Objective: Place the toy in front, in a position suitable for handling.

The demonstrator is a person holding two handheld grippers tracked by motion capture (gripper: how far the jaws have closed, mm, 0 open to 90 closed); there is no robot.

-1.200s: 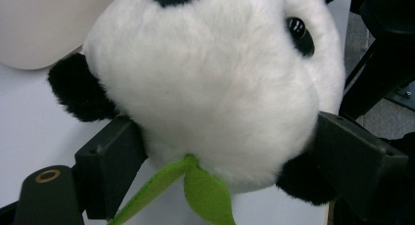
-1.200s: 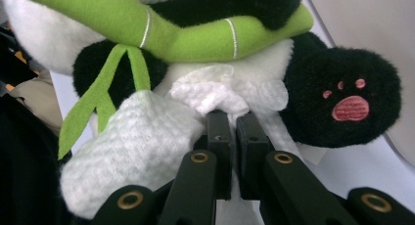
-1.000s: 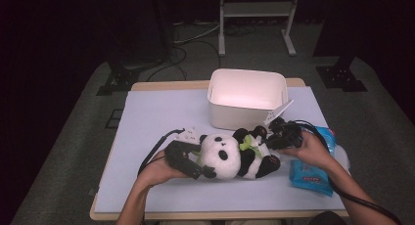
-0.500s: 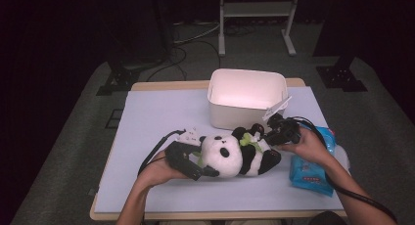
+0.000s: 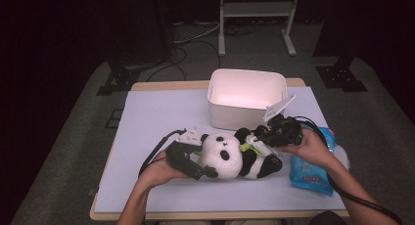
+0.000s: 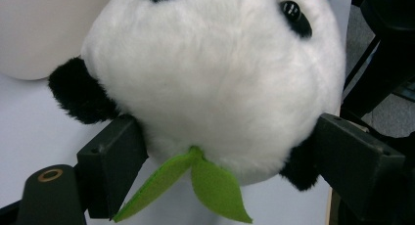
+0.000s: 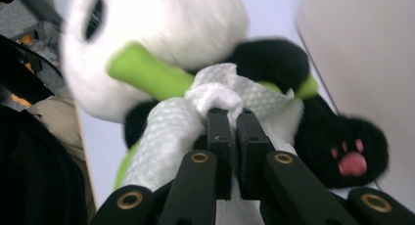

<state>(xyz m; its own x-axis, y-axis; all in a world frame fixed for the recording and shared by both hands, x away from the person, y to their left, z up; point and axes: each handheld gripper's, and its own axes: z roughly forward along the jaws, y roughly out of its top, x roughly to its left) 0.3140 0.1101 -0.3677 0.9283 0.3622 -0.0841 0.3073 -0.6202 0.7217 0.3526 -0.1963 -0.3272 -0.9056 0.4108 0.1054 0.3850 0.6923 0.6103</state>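
The black-and-white plush panda (image 5: 235,159) lies near the table's (image 5: 156,117) front edge. The left gripper's (image 5: 188,161) fingers clamp its head, probably steadying it, while the right gripper's (image 5: 259,136) fingers pinch a white wipe (image 7: 215,95) against its belly.

Wooden-edged table (image 5: 161,86) covered by a pale lilac mat (image 5: 161,117); on the mat, toward the far edge, a white rectangular bin (image 5: 247,99) stood open at the top; nearer the person, a plush panda (image 5: 235,155) lay on its back, head toward the left, just in front of the bin; at the right edge of the mat lay a blue packet of wipes (image 5: 309,172), beside the panda's feet.
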